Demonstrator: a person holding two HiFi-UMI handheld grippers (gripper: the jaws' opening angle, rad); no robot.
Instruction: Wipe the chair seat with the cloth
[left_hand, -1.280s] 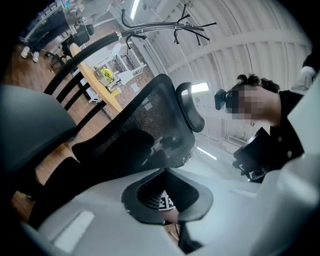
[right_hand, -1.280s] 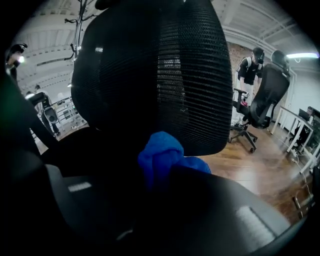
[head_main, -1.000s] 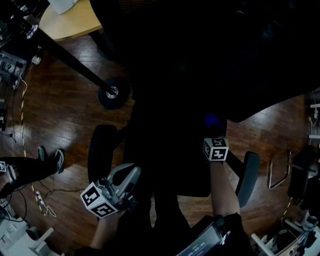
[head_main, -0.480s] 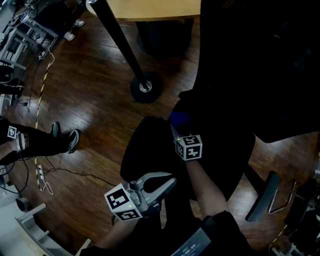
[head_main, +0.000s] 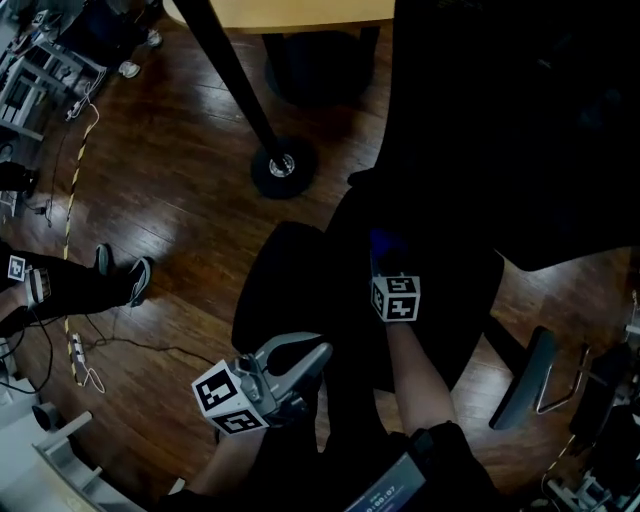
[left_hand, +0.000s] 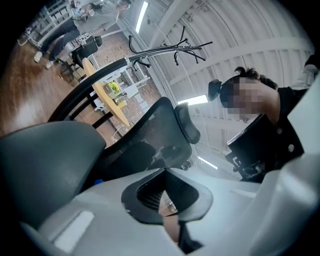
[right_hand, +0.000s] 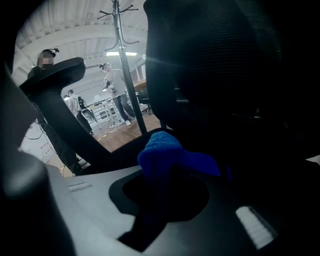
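In the head view a black office chair fills the middle, its seat (head_main: 295, 290) dark below the tall mesh backrest (head_main: 480, 120). My right gripper (head_main: 388, 264) is over the seat, shut on a bunched blue cloth (head_main: 388, 244) that rests on it. The right gripper view has the cloth (right_hand: 162, 150) at the right gripper's (right_hand: 165, 172) tips, with the backrest (right_hand: 215, 75) close on the right. My left gripper (head_main: 320, 353) hangs at the seat's near edge, shut and empty. The left gripper view looks up past the left gripper (left_hand: 166, 197) at the backrest (left_hand: 150, 130).
A coat stand's pole and round base (head_main: 283, 165) are on the wooden floor just beyond the chair. A wooden table (head_main: 290, 12) lies behind it. Someone's legs and shoes (head_main: 95, 285) are at the left beside a floor cable (head_main: 75, 350). An armrest (head_main: 525, 375) juts out at the right.
The right gripper has slid the blue cloth a little to the right over the seat and turned left away from the backrest. The left gripper stays low by the seat's edge.
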